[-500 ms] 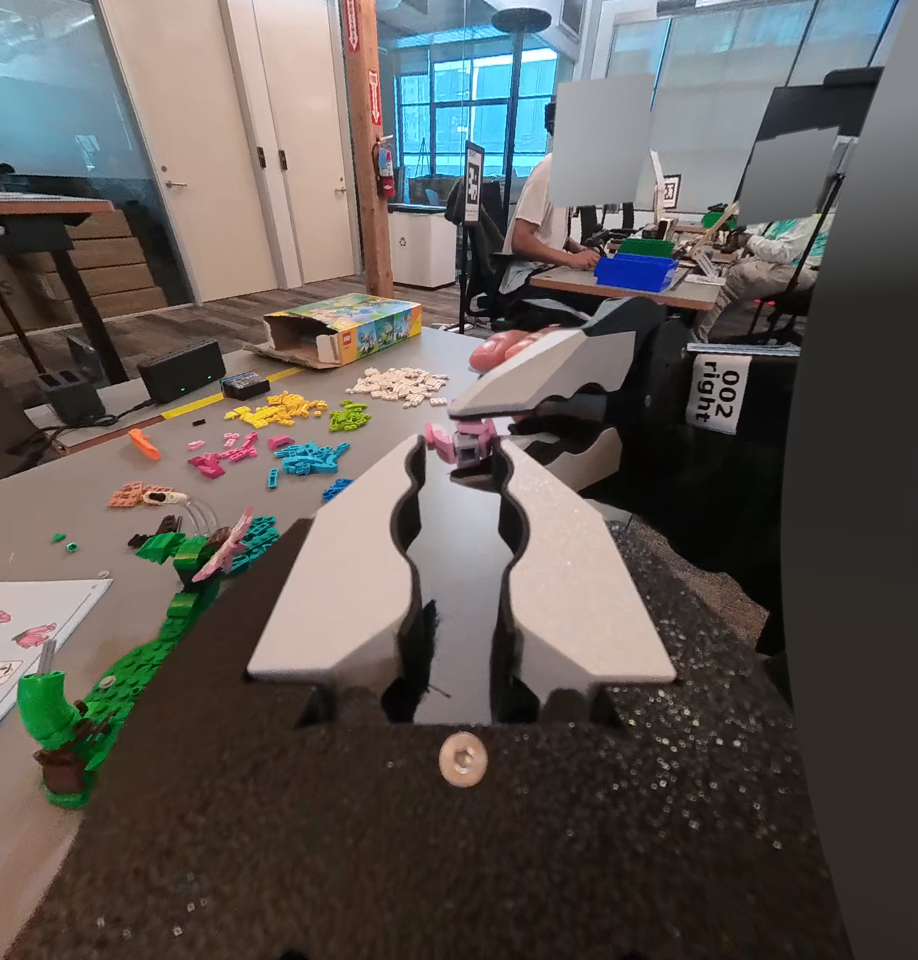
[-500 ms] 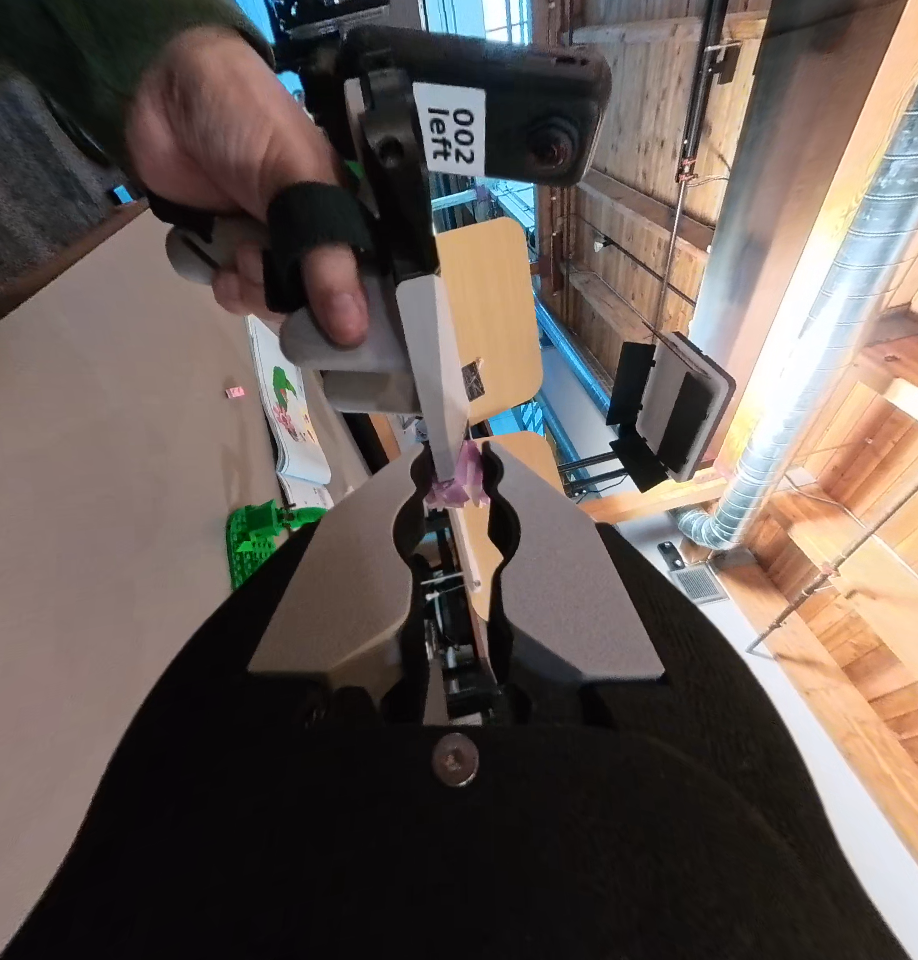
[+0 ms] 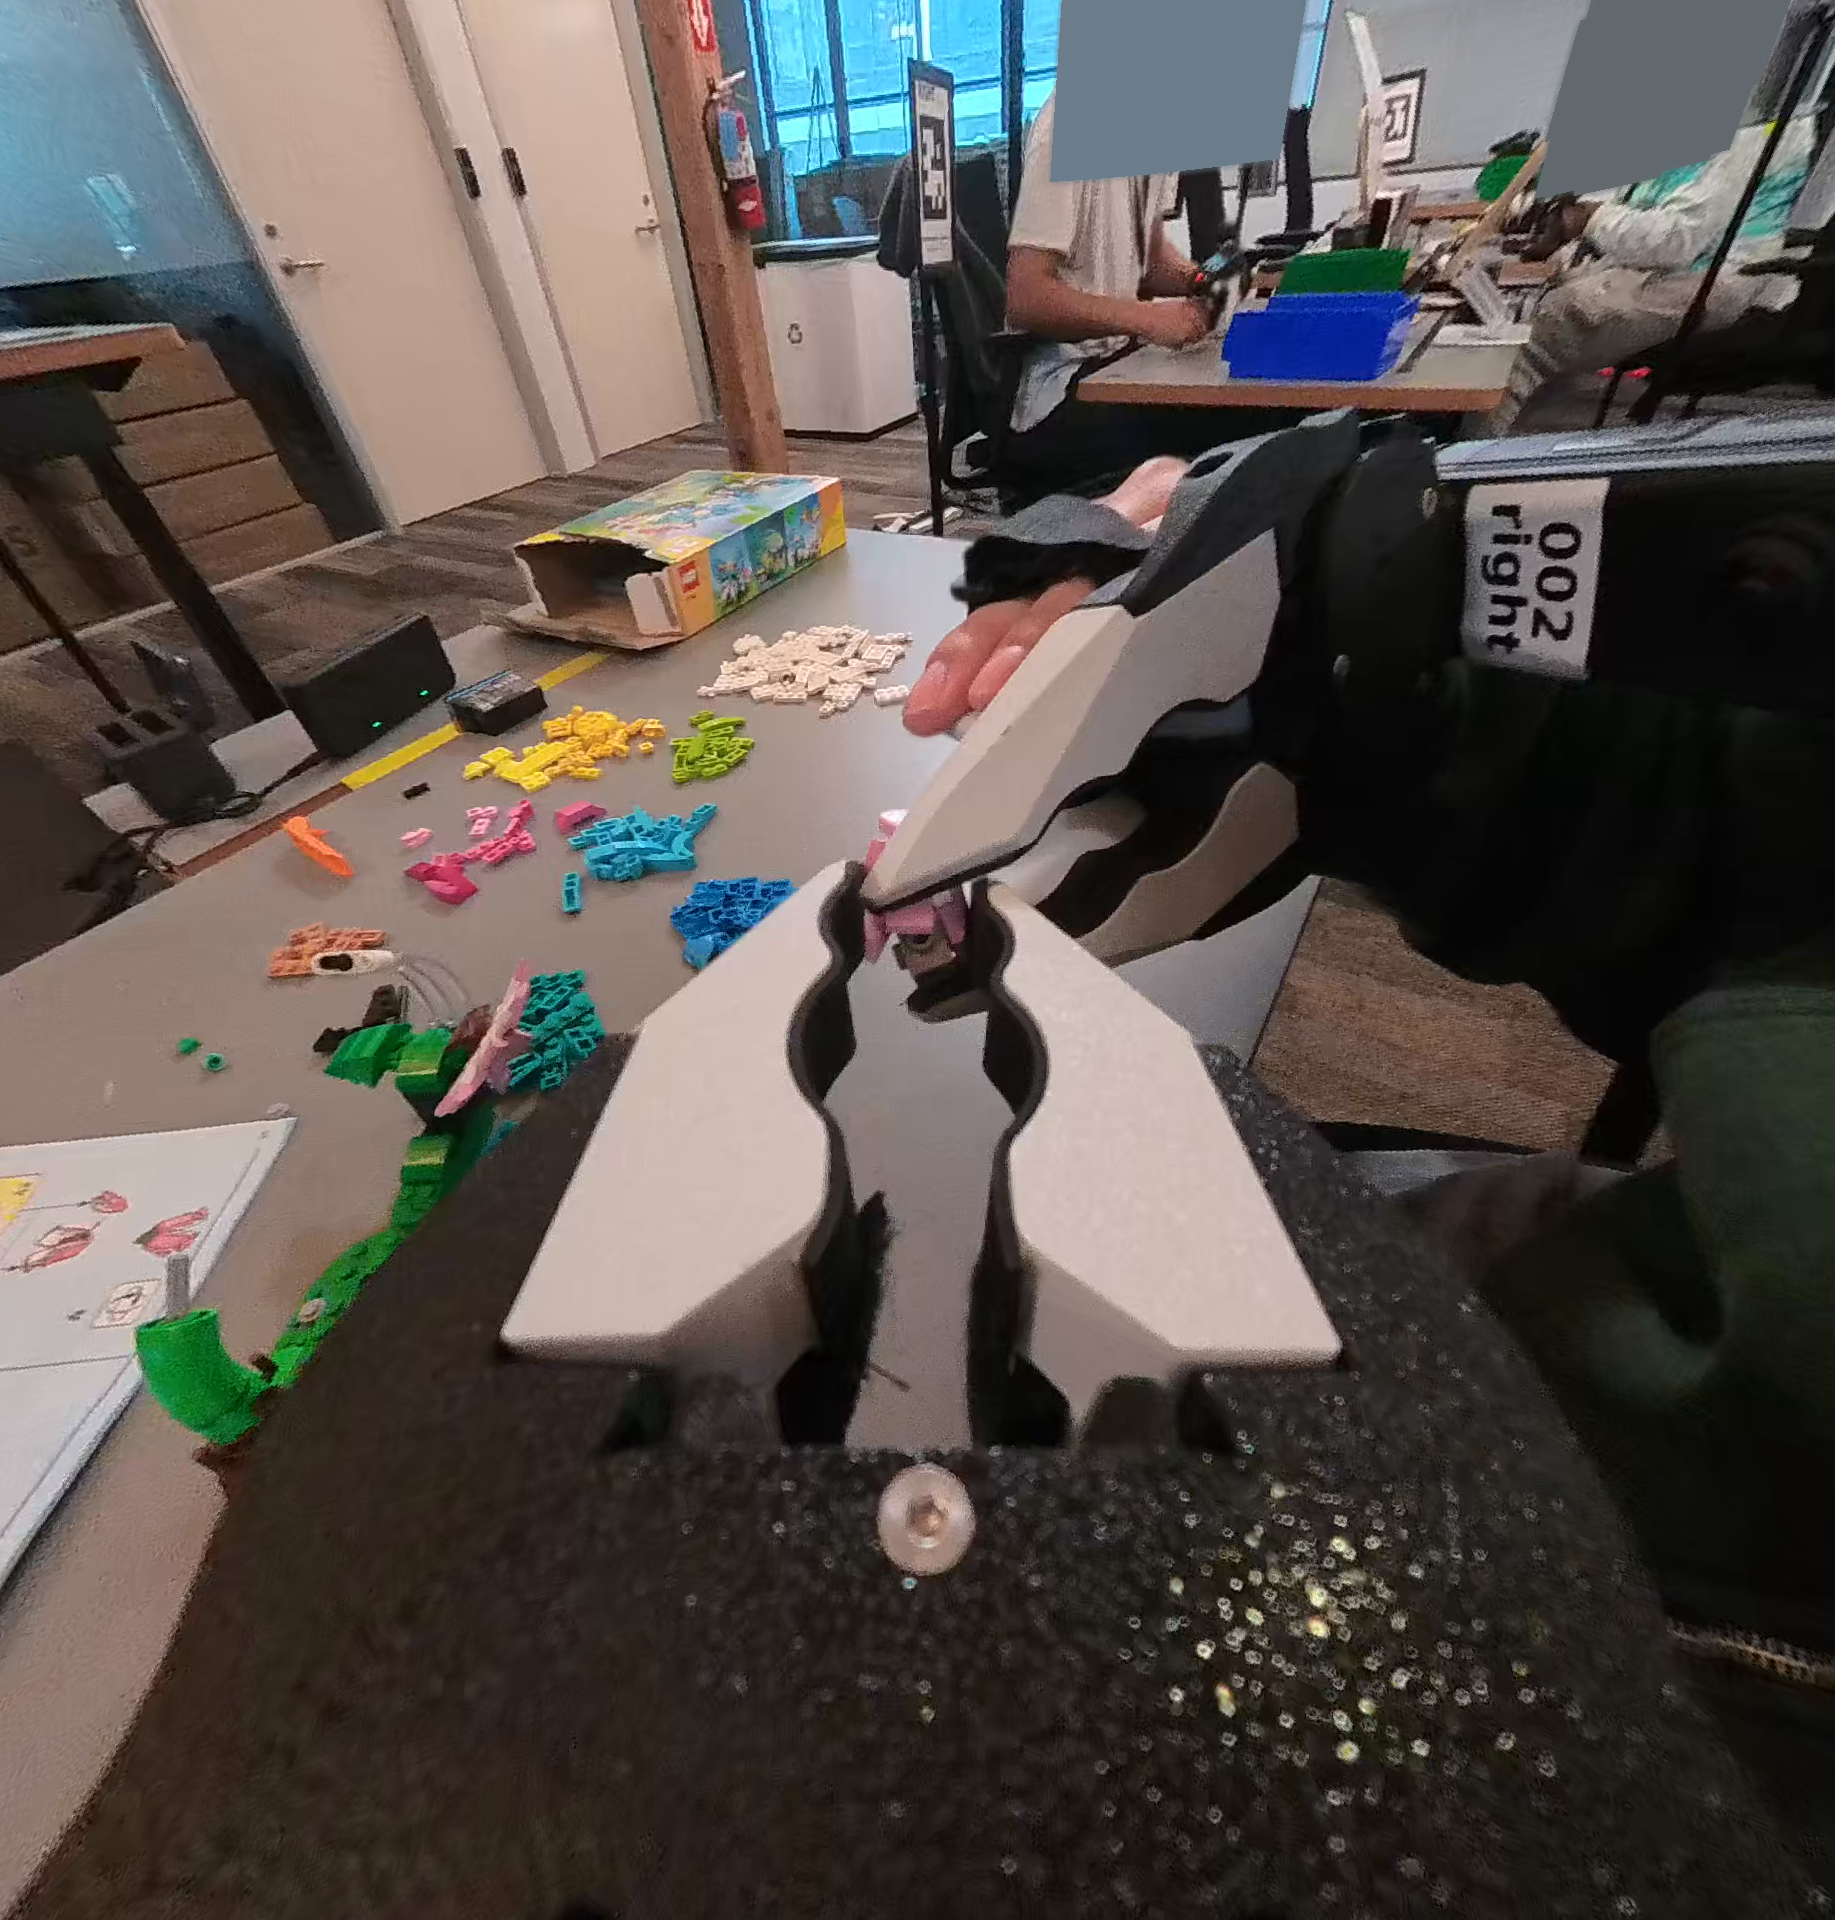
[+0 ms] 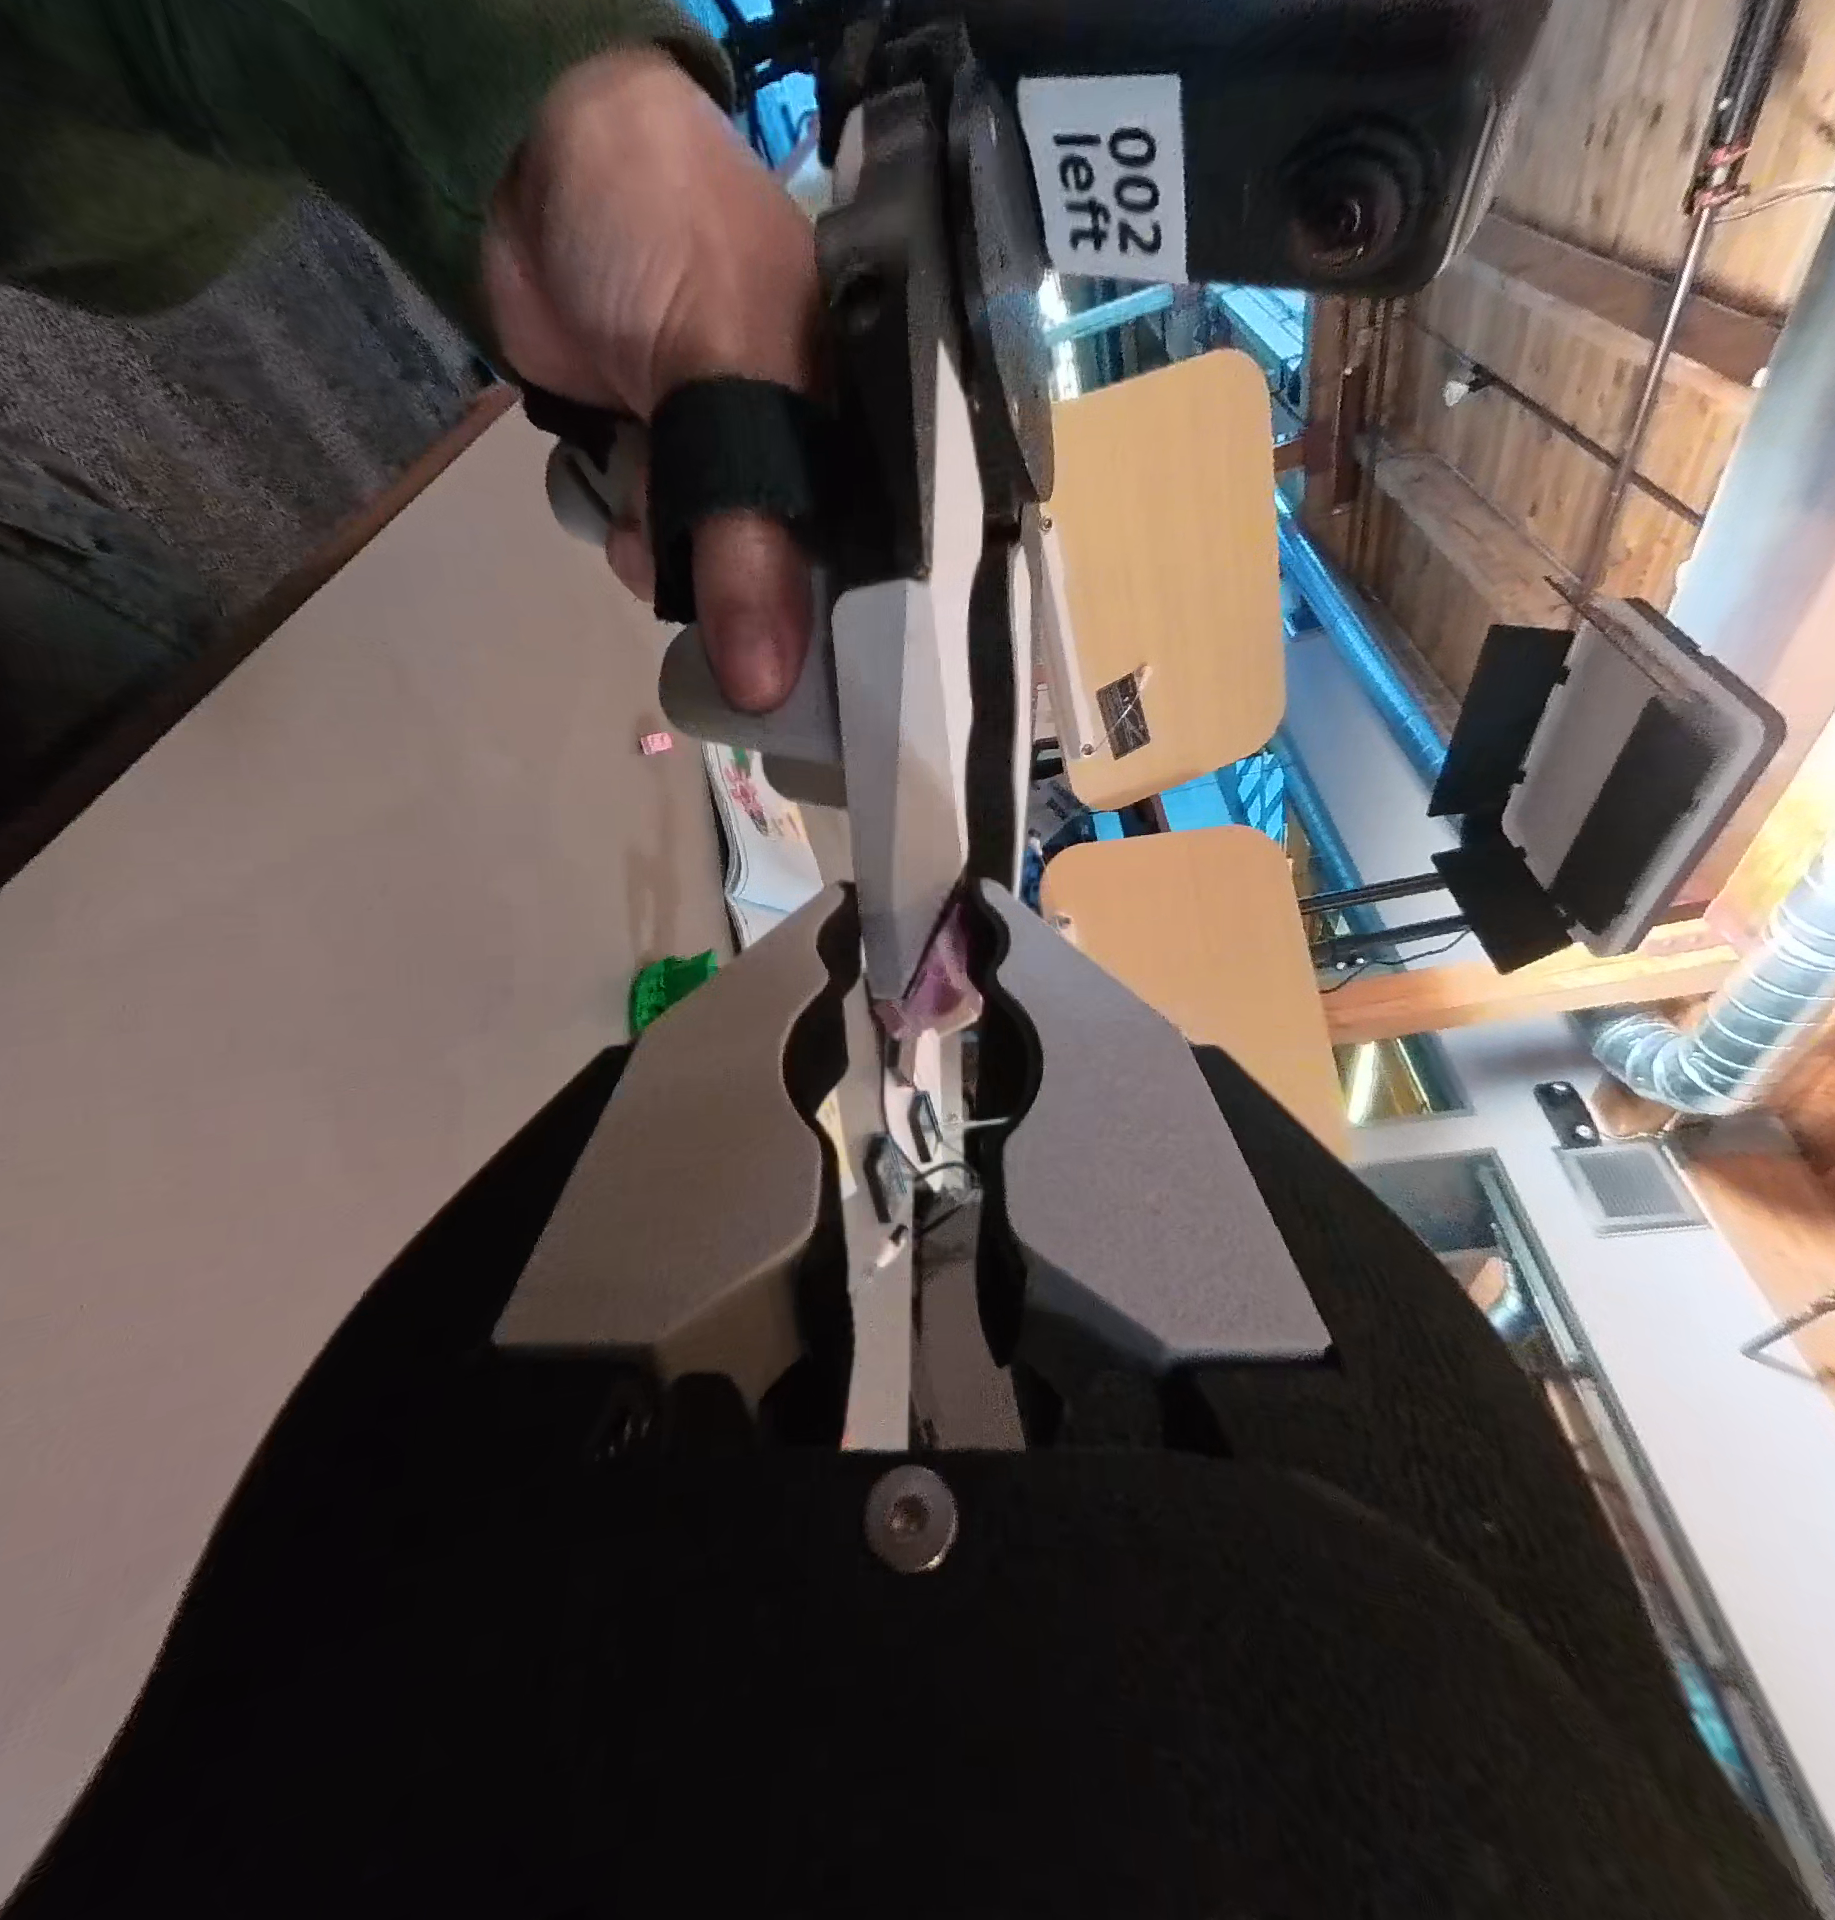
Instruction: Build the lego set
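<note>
Grey tabletop [image 3: 144, 966] in an open office carried the spread-out set: heaps of bricks sorted by colour, white [image 3: 809, 665], yellow [image 3: 565, 748], lime [image 3: 710, 743], magenta [image 3: 471, 852], light blue [image 3: 632, 842] and darker blue [image 3: 726, 909], with an opened cardboard box [image 3: 684, 556] lying on its side behind them. Nearer the camera sat a partly built green model [image 3: 373, 1195] with a pink petal on it, just beside an instruction booklet [image 3: 71, 1268] at the table's left edge. Both tools met in the air above the table's near edge. The left gripper [image 3: 918, 925] had its fingers drawn in on a small pink lego piece [image 3: 908, 920], pinched at the very tips. From the right, the right gripper [image 4: 918, 935] came in crosswise and was closed around that same pink piece, seen in its own view as a purple-pink lump between its tips with one grey finger [image 4: 892, 769] of the left tool wedged alongside it. A hand [image 4: 664, 312] in a green sleeve gripped the left tool's handle, one finger through a black strap.
</note>
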Tool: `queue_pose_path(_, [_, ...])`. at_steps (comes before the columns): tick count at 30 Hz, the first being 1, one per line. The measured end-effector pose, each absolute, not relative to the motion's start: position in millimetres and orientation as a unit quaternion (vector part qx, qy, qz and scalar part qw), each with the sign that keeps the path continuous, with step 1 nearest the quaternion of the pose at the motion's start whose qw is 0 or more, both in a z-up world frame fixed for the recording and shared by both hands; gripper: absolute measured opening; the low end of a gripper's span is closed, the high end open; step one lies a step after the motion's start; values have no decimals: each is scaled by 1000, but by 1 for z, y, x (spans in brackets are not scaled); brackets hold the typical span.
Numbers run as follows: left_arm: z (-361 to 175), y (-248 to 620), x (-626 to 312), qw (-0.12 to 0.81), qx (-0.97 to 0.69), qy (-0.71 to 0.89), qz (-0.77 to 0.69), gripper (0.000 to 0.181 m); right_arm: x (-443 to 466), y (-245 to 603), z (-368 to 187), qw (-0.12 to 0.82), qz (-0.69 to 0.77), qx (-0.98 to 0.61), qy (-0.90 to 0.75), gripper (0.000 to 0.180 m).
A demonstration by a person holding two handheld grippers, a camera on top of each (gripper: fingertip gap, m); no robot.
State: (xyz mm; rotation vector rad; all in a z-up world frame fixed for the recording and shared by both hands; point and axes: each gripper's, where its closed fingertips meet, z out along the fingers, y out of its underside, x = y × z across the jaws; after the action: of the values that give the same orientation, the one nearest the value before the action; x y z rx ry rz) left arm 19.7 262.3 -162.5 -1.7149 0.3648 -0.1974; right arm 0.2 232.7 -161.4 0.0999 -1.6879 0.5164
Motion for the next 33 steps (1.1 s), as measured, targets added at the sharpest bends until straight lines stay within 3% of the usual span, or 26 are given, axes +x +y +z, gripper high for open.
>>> queue_pose_path(16, [-153,261,17,651,-734,133,-139,26,-3,239,-153,655,295,-13,-696,6])
queue_pose_path(23, [-191,280,-23,634,-761,72,-116,25,-38,279,-197,630,316,-125,-698,2])
queue_pose_path(33, [-208,273,-96,690,-720,-27,-70,30,-10,387,-182,644,436,-343,-527,17])
